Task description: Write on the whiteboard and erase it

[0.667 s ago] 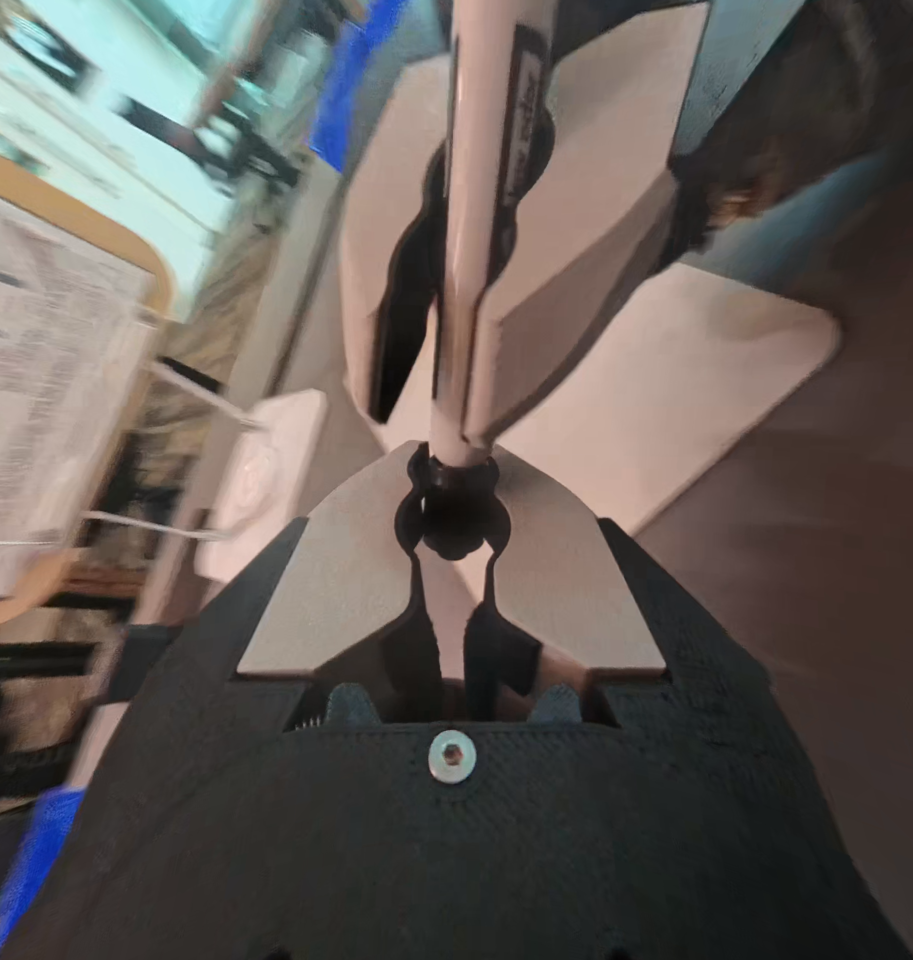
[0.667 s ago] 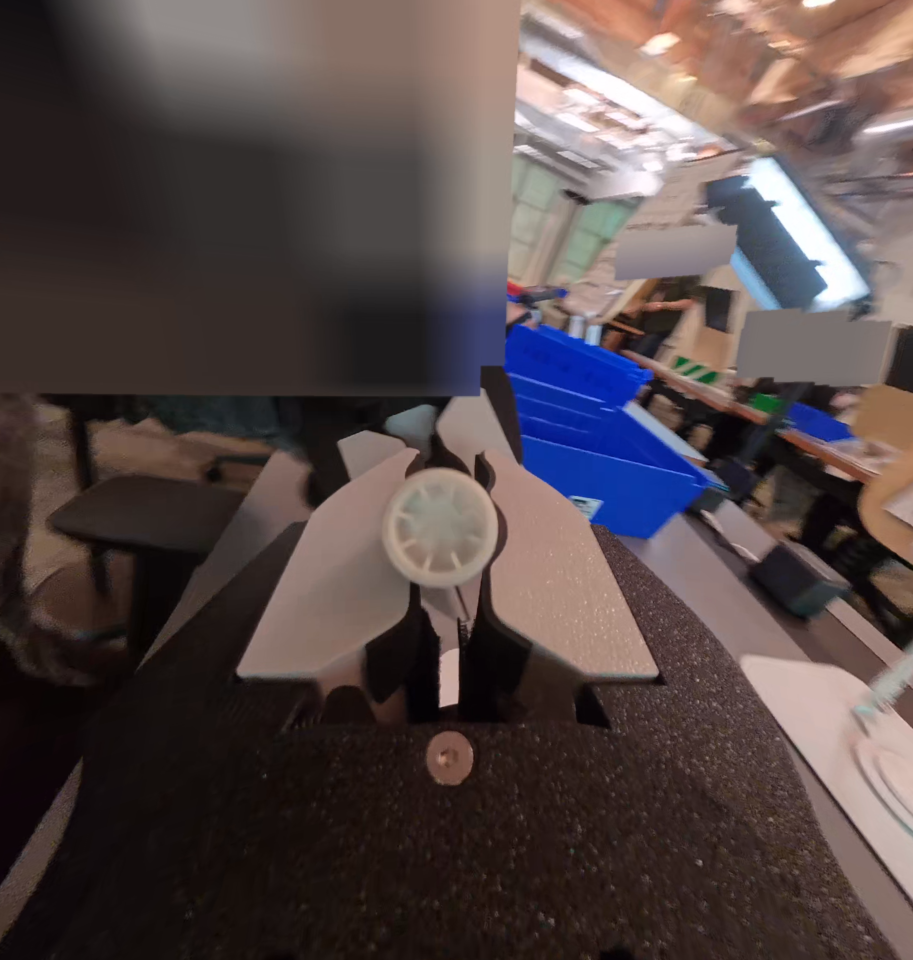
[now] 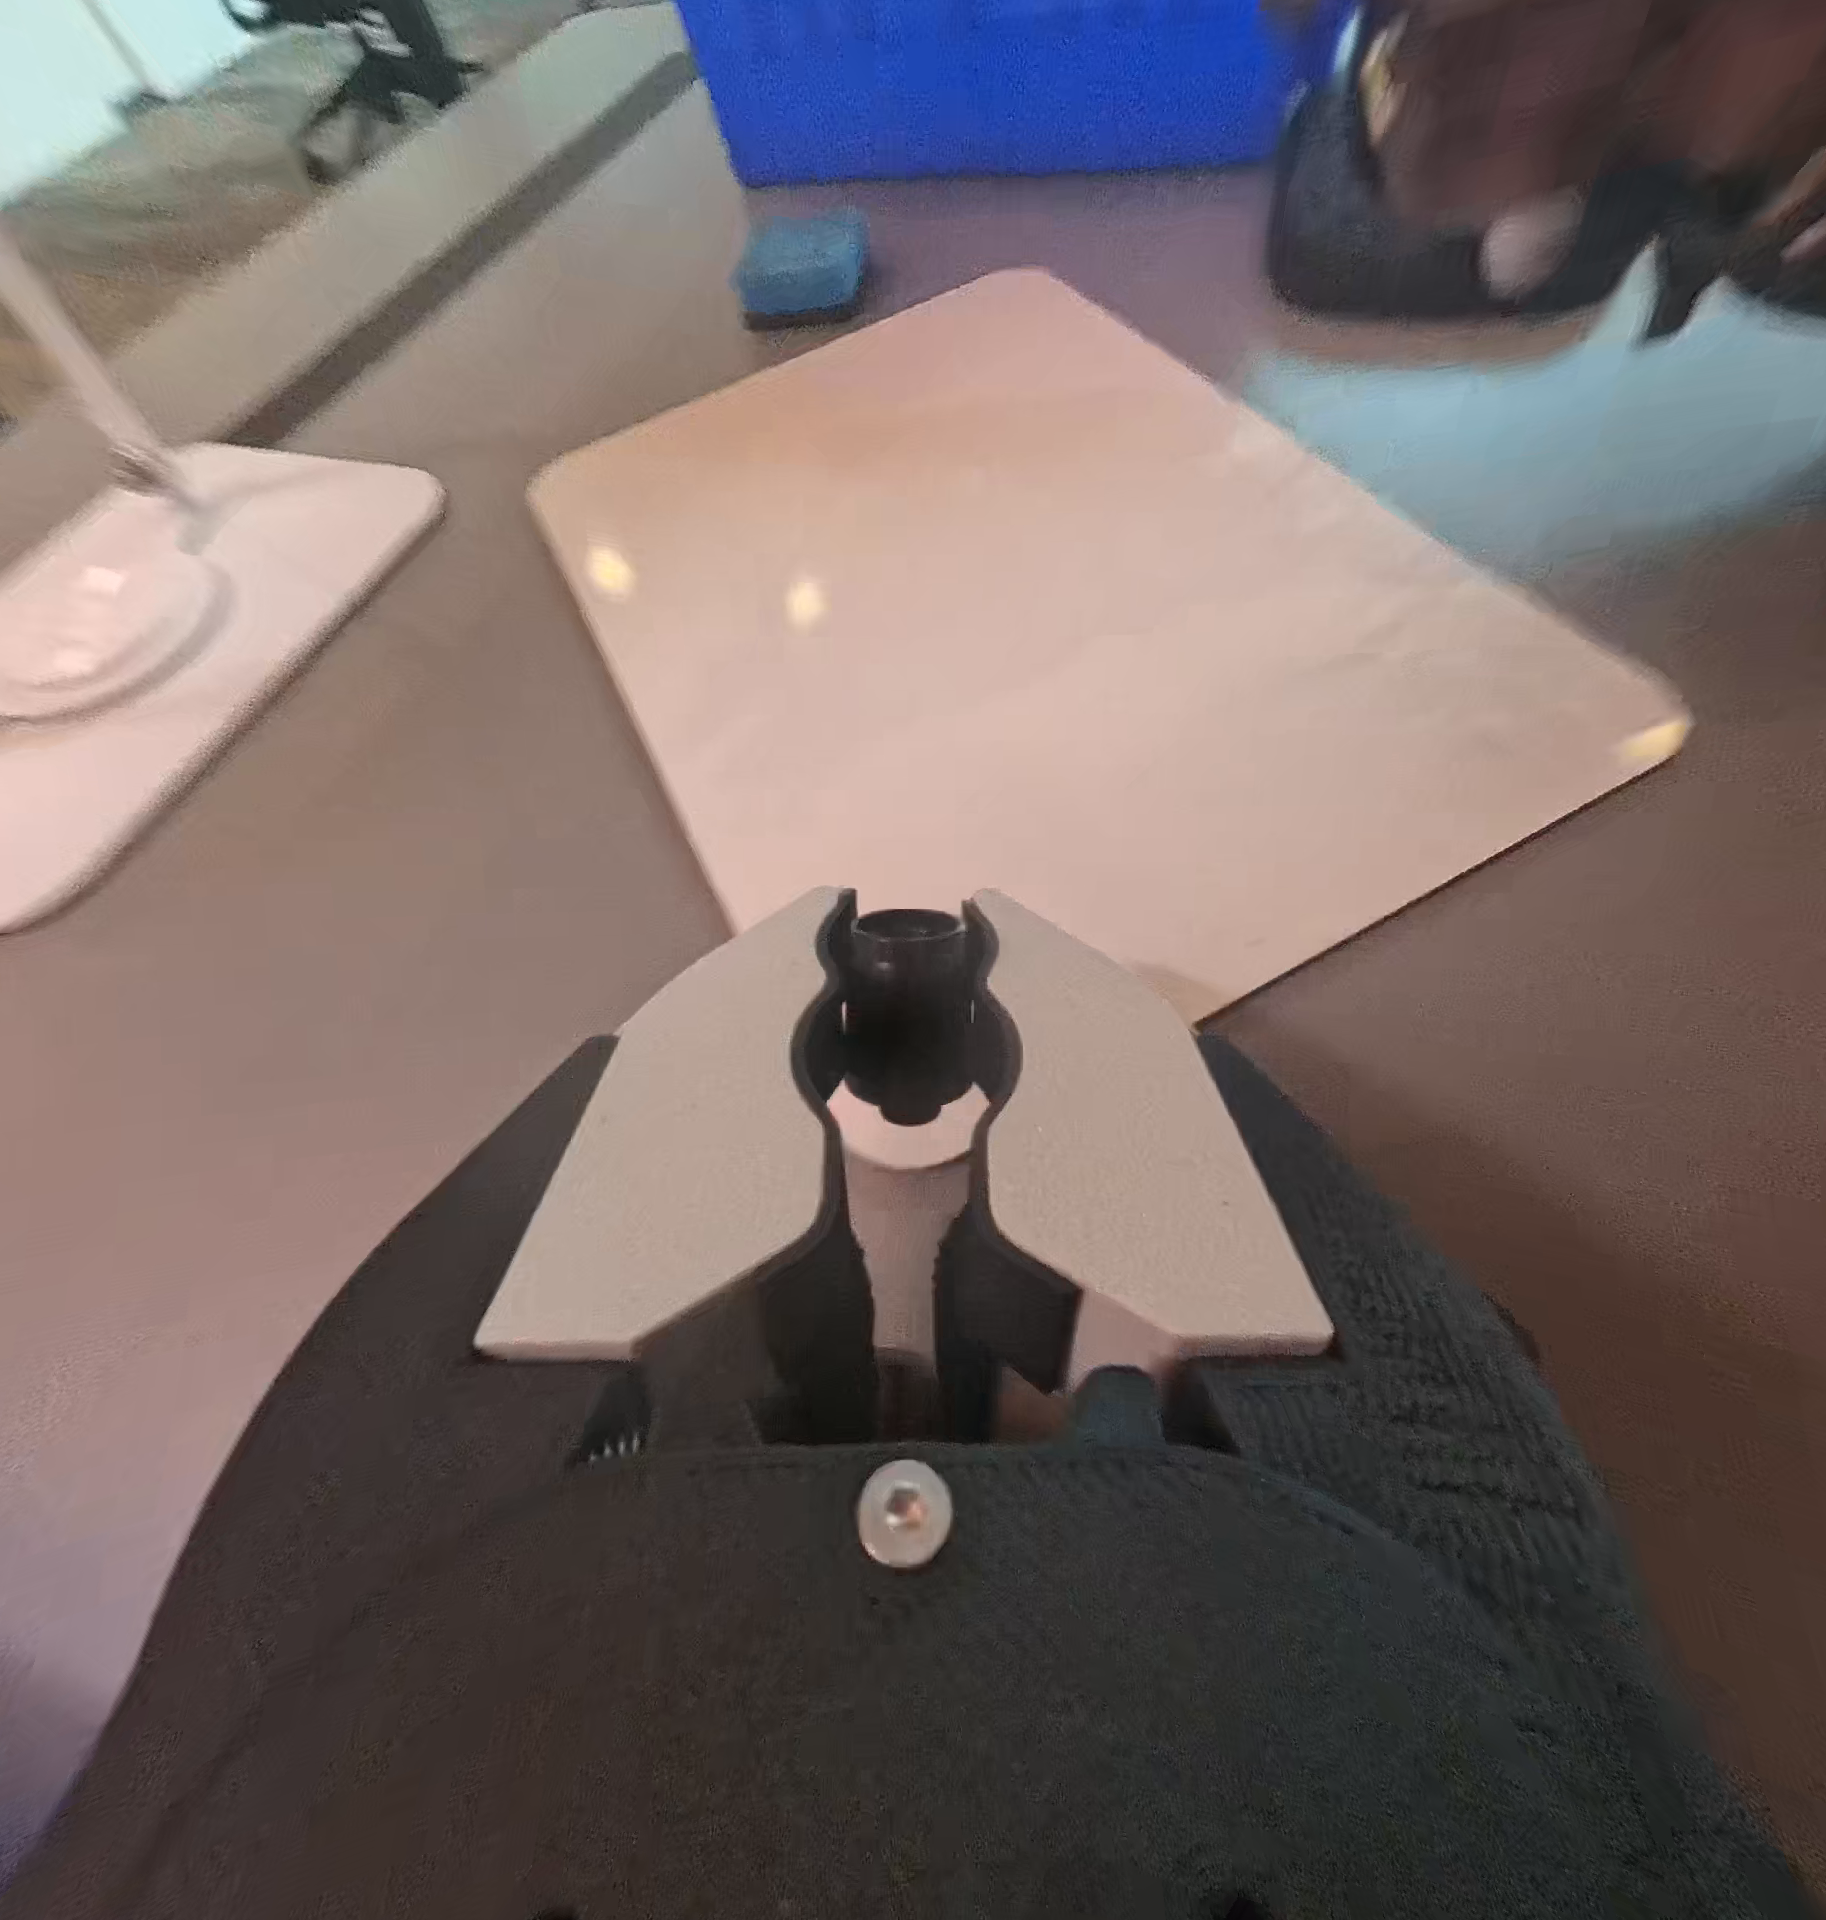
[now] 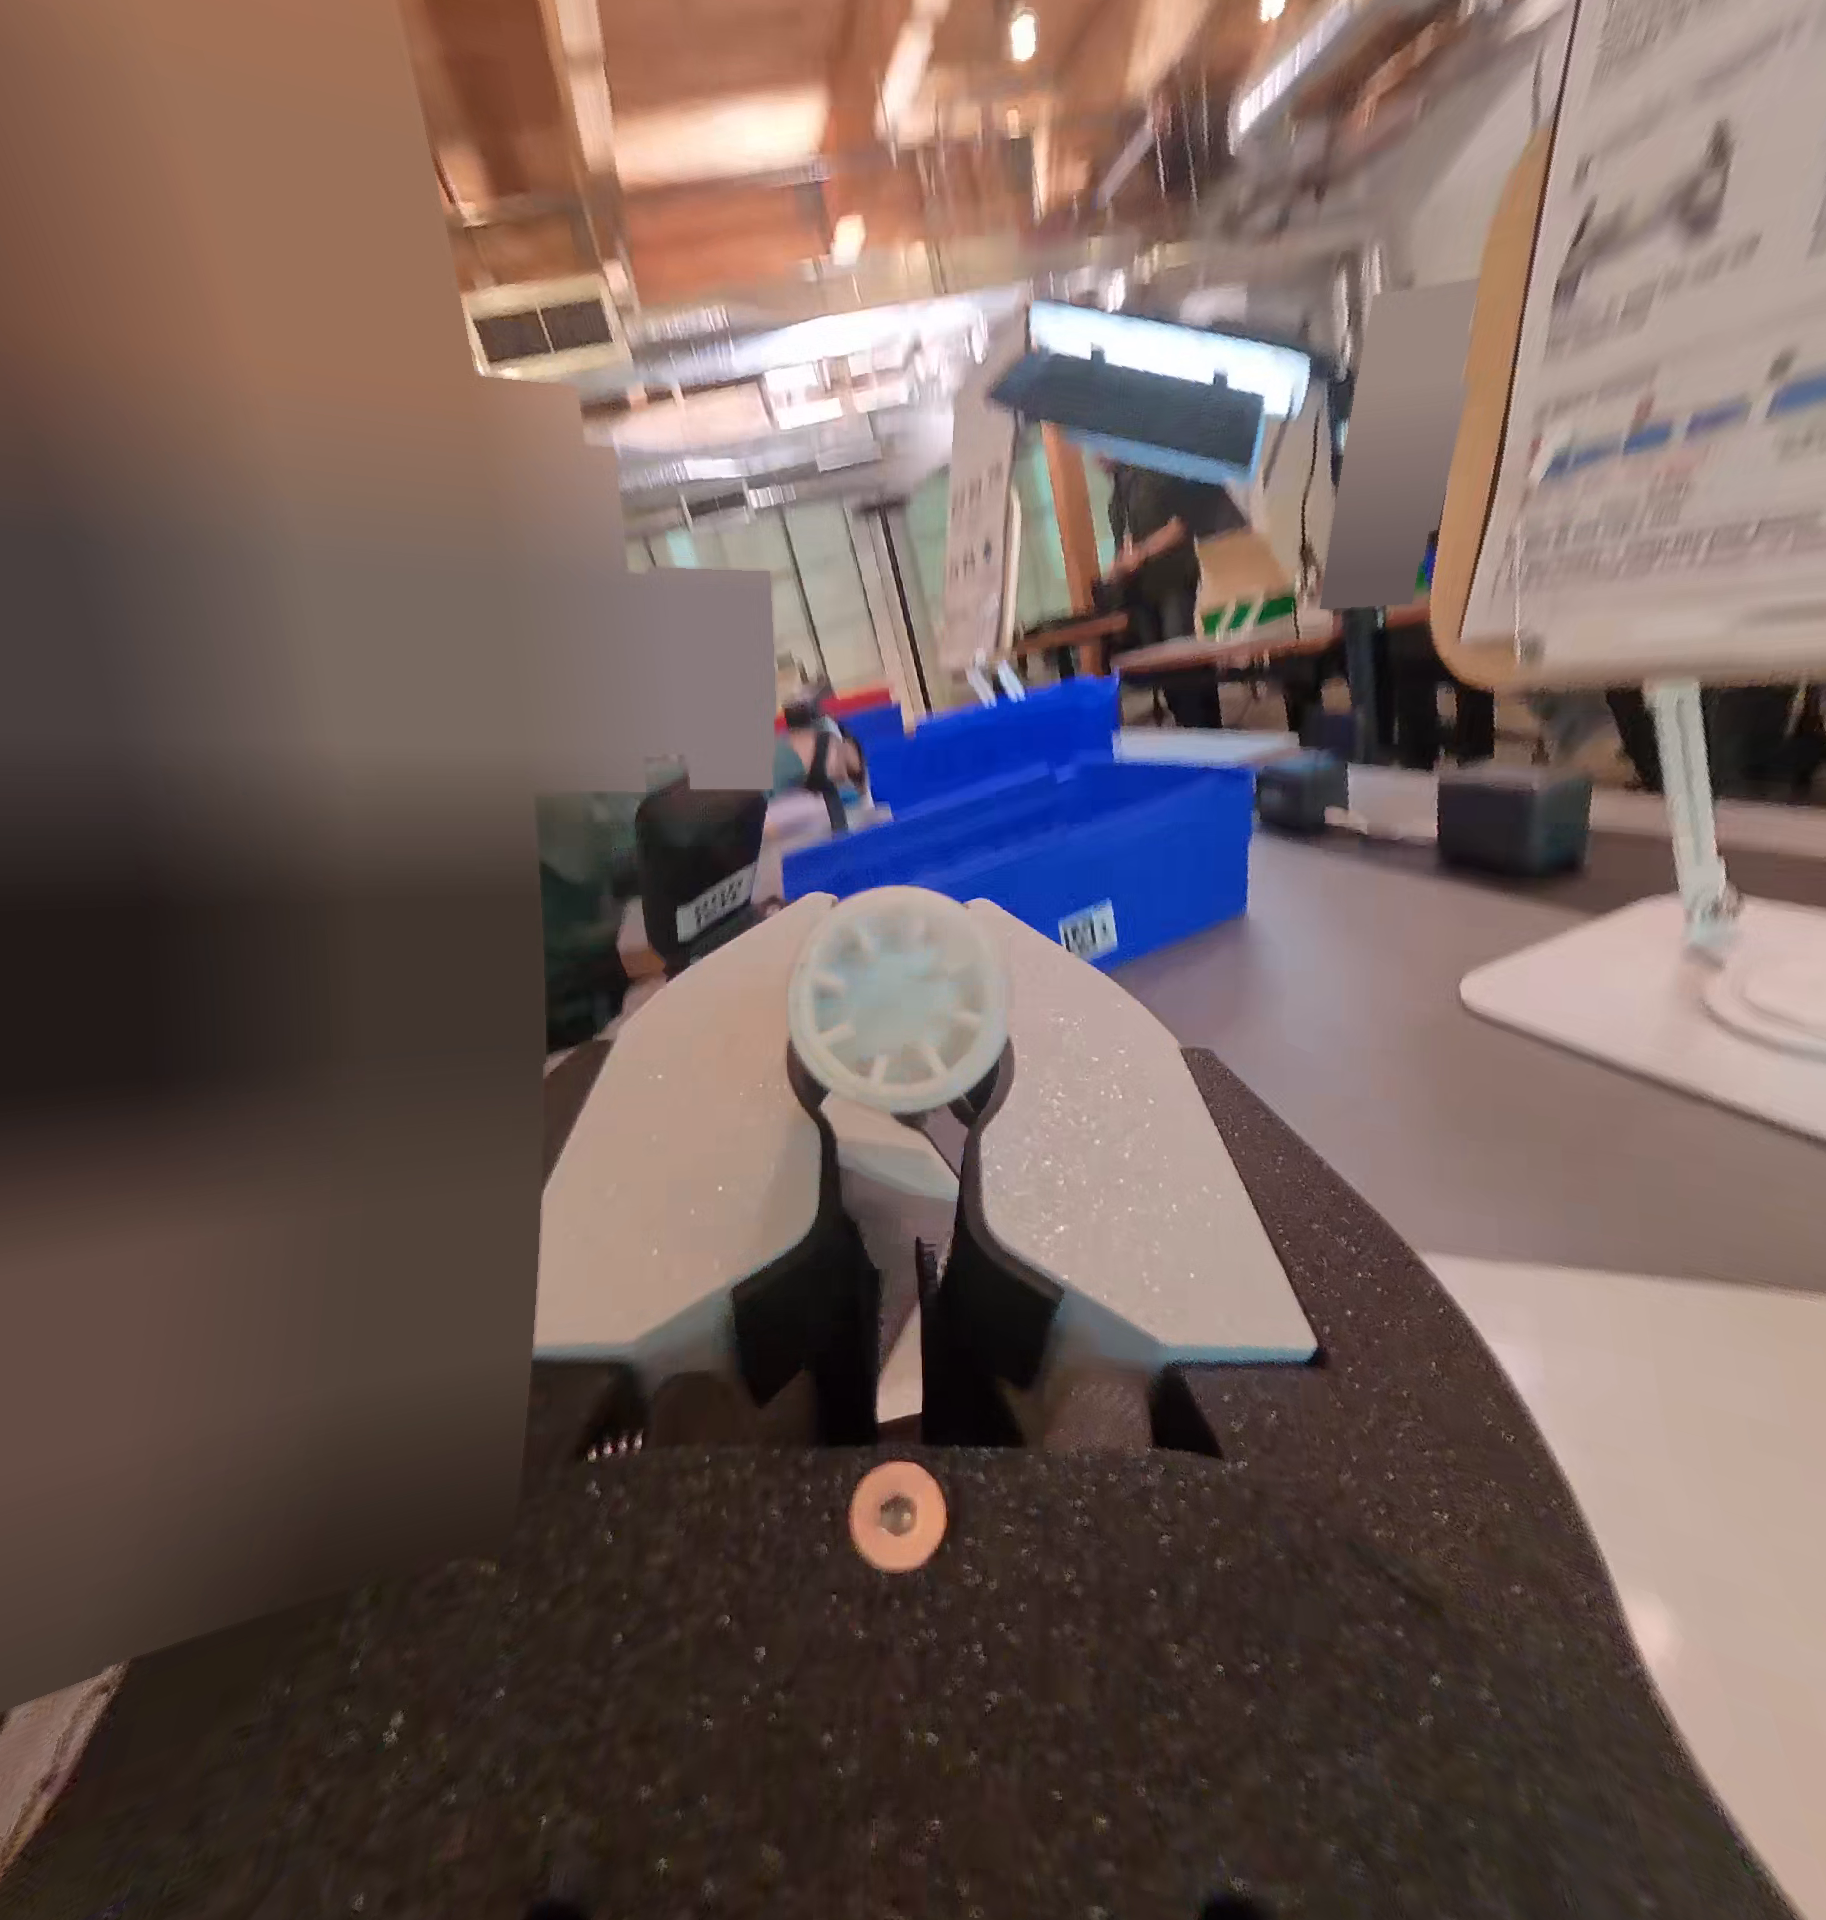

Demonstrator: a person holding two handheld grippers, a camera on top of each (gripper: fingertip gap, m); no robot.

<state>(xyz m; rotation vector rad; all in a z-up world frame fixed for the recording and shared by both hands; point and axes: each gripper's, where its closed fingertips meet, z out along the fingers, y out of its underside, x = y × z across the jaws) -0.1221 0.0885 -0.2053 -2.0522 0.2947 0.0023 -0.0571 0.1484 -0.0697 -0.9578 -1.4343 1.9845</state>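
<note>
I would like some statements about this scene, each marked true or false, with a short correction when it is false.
1. The left tool holds a black marker cap. True.
2. The whiteboard has writing on it. False: its surface shows no marks.
3. A blue eraser lies on the table beyond the whiteboard. True.
4. The right tool holds nothing. False: it grips the white marker, whose ribbed end faces the camera.
5. The blue bin stands on the whiteboard. False: it stands on the table.
</note>
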